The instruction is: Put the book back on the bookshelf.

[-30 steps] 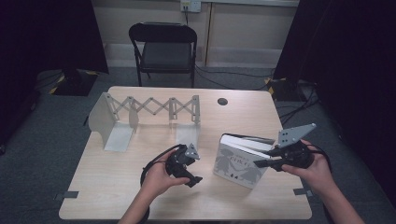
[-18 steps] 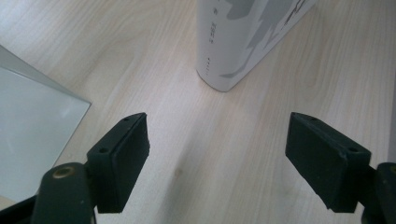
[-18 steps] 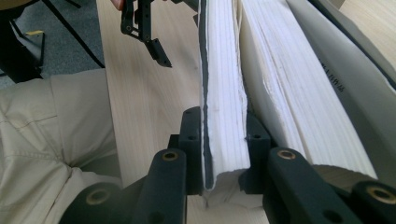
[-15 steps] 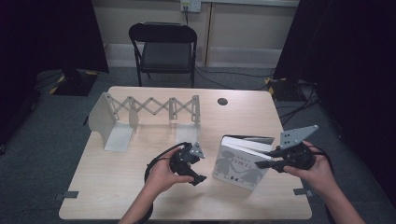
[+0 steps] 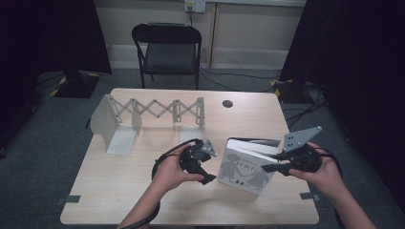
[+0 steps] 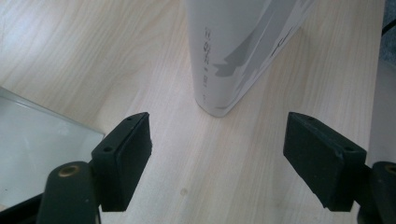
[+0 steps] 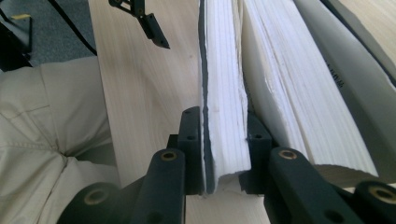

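Note:
A white book (image 5: 243,167) with grey figures on its cover stands tilted on the table's right half. My right gripper (image 5: 270,162) is shut on its front cover and a bundle of pages (image 7: 224,107), with the remaining pages (image 7: 299,107) fanned off to the side. My left gripper (image 5: 210,164) hovers just left of the book. Its jaws have just been closing a little and stand open (image 6: 217,158) with nothing between them. The book's lower spine corner (image 6: 219,70) lies ahead of them.
An accordion-style metal book rack (image 5: 153,109) stands at the back left of the wooden table (image 5: 119,191), one of its flat base plates (image 6: 37,154) close to my left gripper. A black folding chair (image 5: 167,47) sits beyond the table, which has a cable hole (image 5: 227,103).
My left gripper has risen and moved right, closer to the book. The right gripper and the book have stayed put.

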{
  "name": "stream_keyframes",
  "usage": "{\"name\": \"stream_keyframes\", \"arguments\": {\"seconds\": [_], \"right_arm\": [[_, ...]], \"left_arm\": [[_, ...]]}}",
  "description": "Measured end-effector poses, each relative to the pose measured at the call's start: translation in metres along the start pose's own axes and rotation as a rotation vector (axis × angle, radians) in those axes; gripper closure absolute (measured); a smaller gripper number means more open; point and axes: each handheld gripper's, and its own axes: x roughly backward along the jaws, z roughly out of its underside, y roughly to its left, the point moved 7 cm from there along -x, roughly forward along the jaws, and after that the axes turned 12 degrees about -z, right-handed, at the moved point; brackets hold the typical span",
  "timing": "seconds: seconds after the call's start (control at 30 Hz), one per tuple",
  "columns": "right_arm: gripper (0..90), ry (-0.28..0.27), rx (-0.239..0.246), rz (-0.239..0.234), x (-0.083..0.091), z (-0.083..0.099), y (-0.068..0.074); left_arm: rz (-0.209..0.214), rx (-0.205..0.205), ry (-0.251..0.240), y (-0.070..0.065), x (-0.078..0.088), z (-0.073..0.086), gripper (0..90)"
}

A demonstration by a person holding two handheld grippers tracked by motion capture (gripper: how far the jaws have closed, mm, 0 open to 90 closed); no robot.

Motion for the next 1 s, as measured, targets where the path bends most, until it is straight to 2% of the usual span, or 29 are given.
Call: {"name": "stream_keyframes", "arguments": {"seconds": [0.23, 0.57, 1.0], "right_arm": [[73.6, 0.021, -0.001, 0.000, 0.000, -0.001, 0.000], [71.8, 0.016, -0.006, 0.002, 0.003, 0.002, -0.001], [68.8, 0.026, -0.008, 0.010, 0.004, 0.003, -0.002]], "left_arm": [[0.003, -0.030, -0.001, 0.000, 0.003, -0.016, 23.3], [0.002, -0.060, -0.012, 0.002, 0.009, -0.039, 22.8], [0.011, -0.099, -0.033, -0.003, 0.012, -0.067, 22.9]]}}
